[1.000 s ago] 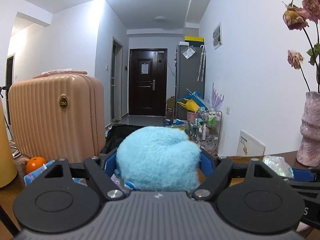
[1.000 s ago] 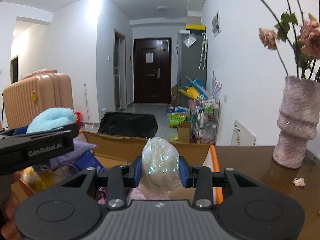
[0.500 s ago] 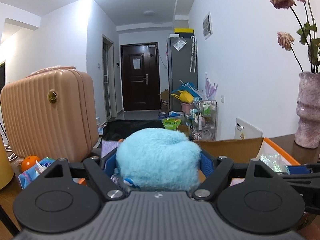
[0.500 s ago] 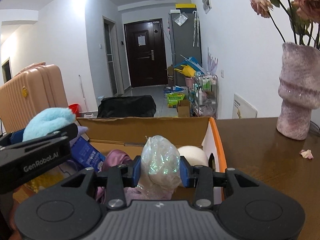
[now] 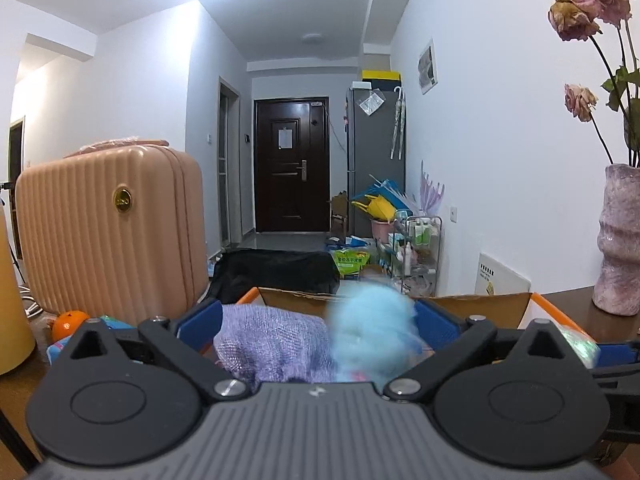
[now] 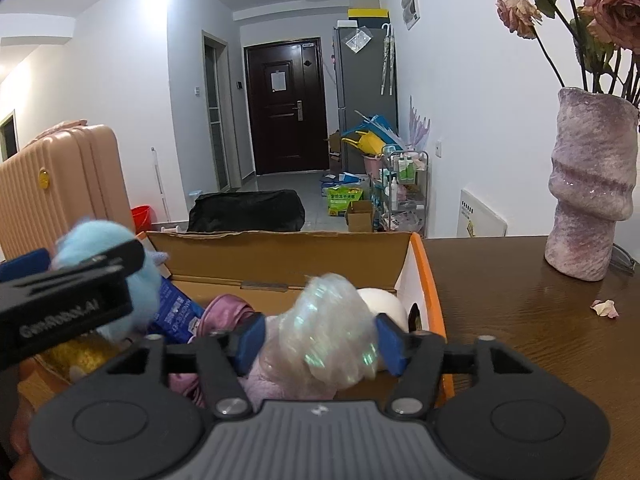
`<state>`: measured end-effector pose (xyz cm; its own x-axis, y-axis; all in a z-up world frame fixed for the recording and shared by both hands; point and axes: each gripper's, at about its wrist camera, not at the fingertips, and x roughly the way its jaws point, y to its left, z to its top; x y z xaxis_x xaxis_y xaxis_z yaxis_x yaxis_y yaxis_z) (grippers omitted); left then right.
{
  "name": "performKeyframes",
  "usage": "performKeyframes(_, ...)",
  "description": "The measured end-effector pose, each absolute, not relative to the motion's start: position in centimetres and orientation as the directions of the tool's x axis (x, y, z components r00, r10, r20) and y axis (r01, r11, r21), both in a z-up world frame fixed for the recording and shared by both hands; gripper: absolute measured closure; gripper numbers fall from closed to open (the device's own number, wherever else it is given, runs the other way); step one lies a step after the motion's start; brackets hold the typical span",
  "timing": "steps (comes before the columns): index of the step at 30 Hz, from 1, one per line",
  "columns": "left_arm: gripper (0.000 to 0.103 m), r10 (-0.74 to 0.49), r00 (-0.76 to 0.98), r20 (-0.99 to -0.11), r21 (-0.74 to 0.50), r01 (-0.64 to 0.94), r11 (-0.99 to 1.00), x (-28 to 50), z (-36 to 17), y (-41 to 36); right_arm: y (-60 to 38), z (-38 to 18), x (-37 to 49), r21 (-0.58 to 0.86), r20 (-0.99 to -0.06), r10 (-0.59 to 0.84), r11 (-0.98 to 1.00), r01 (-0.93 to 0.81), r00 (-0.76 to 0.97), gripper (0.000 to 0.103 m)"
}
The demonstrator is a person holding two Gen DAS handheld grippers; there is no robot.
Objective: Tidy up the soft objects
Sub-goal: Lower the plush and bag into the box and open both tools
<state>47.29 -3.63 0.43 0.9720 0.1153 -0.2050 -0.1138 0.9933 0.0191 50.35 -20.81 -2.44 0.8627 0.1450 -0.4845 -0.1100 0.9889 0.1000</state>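
Both claws are opening over the cardboard box (image 6: 280, 252) on the bench (image 6: 520, 292): the right claw (image 6: 320, 340) is releasing the iridescent pouch (image 6: 332, 324), the left claw (image 5: 320, 320) the blurred blue plush (image 5: 372, 328), so holding both hands steady should be letting them drop inside.

Blue fluffy plush (image 5: 370, 330): motion-blurred, loose between the opening jaws of the left hand-held gripper (image 5: 318, 326), nearer its right pad, above the open cardboard box (image 6: 280, 256). Lilac knitted piece (image 5: 272, 340) lay just beyond that gripper's left pad. Iridescent film-wrapped bundle (image 6: 332, 332) sat between the opening jaws of the right hand-held gripper (image 6: 320, 338), over the box's right end. White ball (image 6: 380, 300) rested just behind it.
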Motion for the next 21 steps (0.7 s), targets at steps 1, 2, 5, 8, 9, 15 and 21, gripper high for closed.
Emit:
performKeyframes(1,0.000,0.120,0.971,-0.205,0.021,-0.118,0.993,47.3,0.4,-3.6,-20.8,-2.4,50.3,0.099,-0.483,0.142,0.989,-0.107,0.864,0.028)
performKeyframes(2,0.000,0.126,0.971,-0.202,0.024,-0.124,0.992,47.2,0.4,-3.6,-20.8,-2.4,50.2,0.099,-0.481,0.138,0.990,-0.103,0.866,0.022)
performKeyframes(5,0.000,0.142,0.970,-0.196,0.020,-0.140,0.990,47.2,0.5,-3.5,-20.9,-2.3,50.1,0.090,-0.474,0.124,0.992,-0.092,0.871,0.015)
performKeyframes(8,0.000,0.146,0.969,-0.197,0.010,-0.147,0.989,47.2,0.5,-3.3,-21.0,-2.2,50.1,0.088,-0.474,0.118,0.992,-0.087,0.873,0.013)
performKeyframes(9,0.000,0.150,0.969,-0.197,0.009,-0.151,0.988,47.2,0.5,-3.2,-21.0,-2.3,50.1,0.086,-0.476,0.117,0.993,-0.086,0.872,0.013)
performKeyframes(15,0.000,0.163,0.967,-0.196,-0.009,-0.168,0.986,46.7,0.8,-2.8,-21.0,-2.3,49.9,0.072,-0.476,0.117,0.993,-0.093,0.871,0.013)
performKeyframes(21,0.000,0.162,0.967,-0.195,-0.005,-0.166,0.986,45.0,0.8,-2.6,-21.2,-2.2,48.5,0.066,-0.449,0.109,0.994,-0.089,0.887,0.012)
